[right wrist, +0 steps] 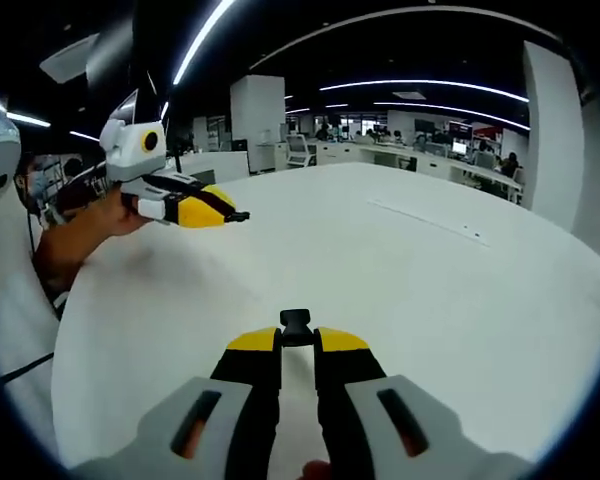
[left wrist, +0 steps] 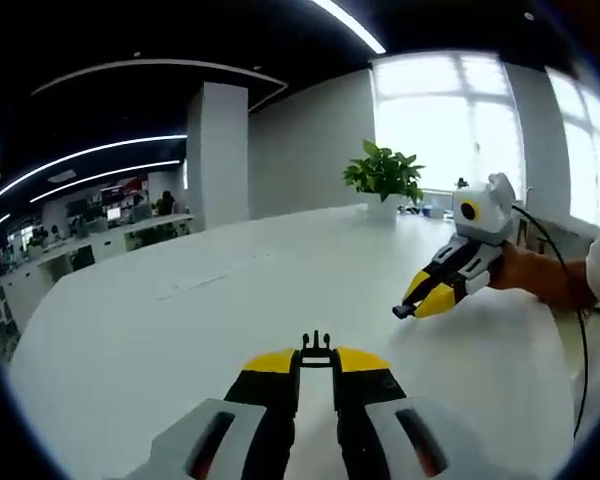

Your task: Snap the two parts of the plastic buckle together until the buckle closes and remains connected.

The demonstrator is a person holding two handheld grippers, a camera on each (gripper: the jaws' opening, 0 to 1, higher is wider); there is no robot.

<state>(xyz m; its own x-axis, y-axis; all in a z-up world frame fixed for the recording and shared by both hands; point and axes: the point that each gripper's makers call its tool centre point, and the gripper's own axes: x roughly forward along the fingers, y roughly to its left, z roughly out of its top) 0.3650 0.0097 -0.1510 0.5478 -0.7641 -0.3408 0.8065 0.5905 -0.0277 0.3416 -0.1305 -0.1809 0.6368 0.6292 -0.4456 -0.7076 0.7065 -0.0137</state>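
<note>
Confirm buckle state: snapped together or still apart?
Apart. The pronged half sits in the left tool, the other half in the right tool, with bare white table between them.

Table [left wrist: 180, 330]: smooth white top, matt to low sheen, soft glare from the windows.

Left gripper [left wrist: 316, 362]: matt black jaws, yellow tips that look like satin plastic, pale grey moulded plastic housings behind. It pinches the pronged buckle half [left wrist: 316, 347], which looks like black hard plastic, slightly glossy.

Right gripper [right wrist: 296, 342]: same black, yellow and grey plastic finish. It clamps the socket buckle half [right wrist: 295, 324], black plastic, smooth, dull.

Plant [left wrist: 385, 172]: glossy green leaves, white smooth pot; material cannot be told.
</note>
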